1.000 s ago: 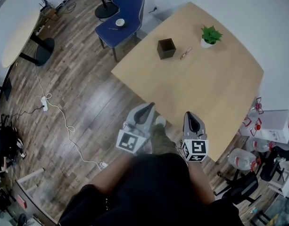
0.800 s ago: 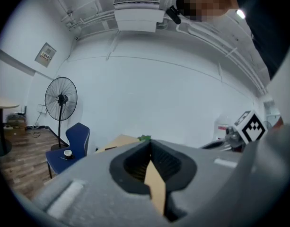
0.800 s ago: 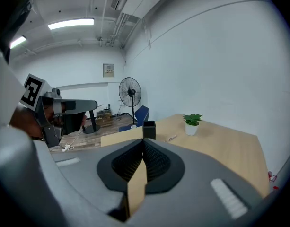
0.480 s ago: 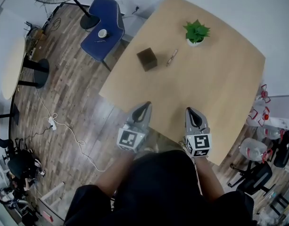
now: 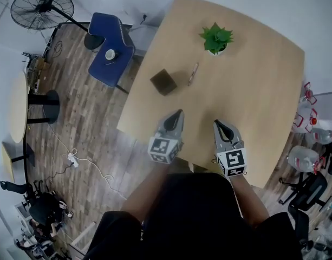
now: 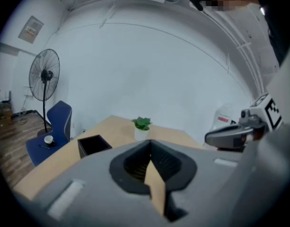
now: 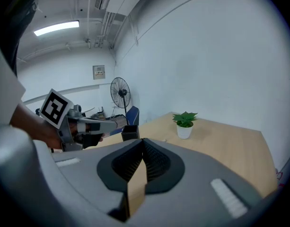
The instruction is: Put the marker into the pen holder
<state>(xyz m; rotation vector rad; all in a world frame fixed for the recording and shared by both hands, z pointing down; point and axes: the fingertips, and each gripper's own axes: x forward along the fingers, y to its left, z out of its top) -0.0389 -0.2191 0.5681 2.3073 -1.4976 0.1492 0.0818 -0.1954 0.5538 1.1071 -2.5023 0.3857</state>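
The marker (image 5: 193,73) lies flat on the wooden table (image 5: 252,91), just right of the dark square pen holder (image 5: 163,82). Both stand well beyond my grippers. My left gripper (image 5: 179,113) is shut and empty over the table's near edge, pointing toward the holder. My right gripper (image 5: 216,123) is beside it, also shut with nothing held. In the left gripper view, the pen holder (image 6: 94,144) shows ahead at the left and the jaws (image 6: 149,143) meet tip to tip. The right gripper view shows the holder (image 7: 130,132) behind my closed jaws (image 7: 143,141).
A small potted plant (image 5: 216,38) stands on the table beyond the marker. A blue chair (image 5: 110,50) with a cup on its seat is left of the table, and a floor fan (image 5: 42,7) farther left. Water jugs (image 5: 302,158) and cables lie around the floor.
Both grippers have come forward from the floor side to over the table's near edge. The left one shifted right, closer to the right one. Holder and marker look nearer.
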